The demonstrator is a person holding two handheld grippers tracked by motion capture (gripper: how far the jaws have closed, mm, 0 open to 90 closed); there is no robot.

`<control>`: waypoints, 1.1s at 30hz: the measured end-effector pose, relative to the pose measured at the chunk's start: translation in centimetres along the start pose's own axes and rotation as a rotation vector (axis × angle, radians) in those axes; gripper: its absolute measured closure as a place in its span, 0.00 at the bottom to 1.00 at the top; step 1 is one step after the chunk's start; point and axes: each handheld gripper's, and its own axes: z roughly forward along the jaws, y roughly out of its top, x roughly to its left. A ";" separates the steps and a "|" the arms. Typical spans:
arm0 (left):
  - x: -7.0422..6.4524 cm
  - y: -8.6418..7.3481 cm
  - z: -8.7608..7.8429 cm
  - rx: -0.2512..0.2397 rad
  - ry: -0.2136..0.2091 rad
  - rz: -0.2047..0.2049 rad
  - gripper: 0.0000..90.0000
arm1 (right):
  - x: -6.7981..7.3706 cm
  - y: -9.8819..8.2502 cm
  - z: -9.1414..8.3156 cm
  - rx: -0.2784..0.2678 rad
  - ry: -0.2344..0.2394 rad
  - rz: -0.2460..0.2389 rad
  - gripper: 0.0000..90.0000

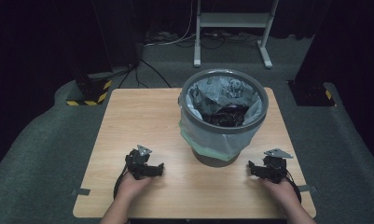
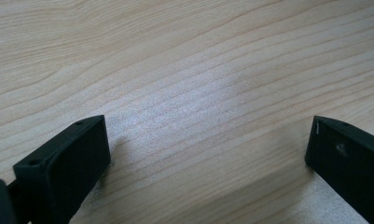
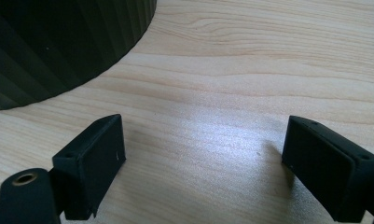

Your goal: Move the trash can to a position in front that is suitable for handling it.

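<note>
A grey waste bin lined with a clear plastic bag stands on the wooden table, right of centre; dark rubbish lies inside it. My left gripper rests on the table near the front left, held by a hand, open with nothing between its jaws. My right gripper rests at the front right, just right of the bin's base, also open and empty. The bin's ribbed dark wall fills the upper left of the right gripper view.
The table has bare wood left of the bin and along the front edge. Grey tape tabs mark the front corners. Beyond the table are a white metal stand, cables on the floor and a black post base with yellow-black stripes.
</note>
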 end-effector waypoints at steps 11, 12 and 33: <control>0.0 -0.1 -0.1 0.000 -0.007 0.008 0.00 | 0.0 0.1 0.1 0.001 0.001 -0.007 0.13; 0.0 -0.1 -0.1 0.000 -0.007 0.008 0.00 | 0.0 0.1 0.1 0.001 0.001 -0.007 0.13; -0.3 1.8 -0.4 0.221 0.003 -0.017 0.01 | 0.0 0.1 0.1 0.002 0.011 -0.011 0.13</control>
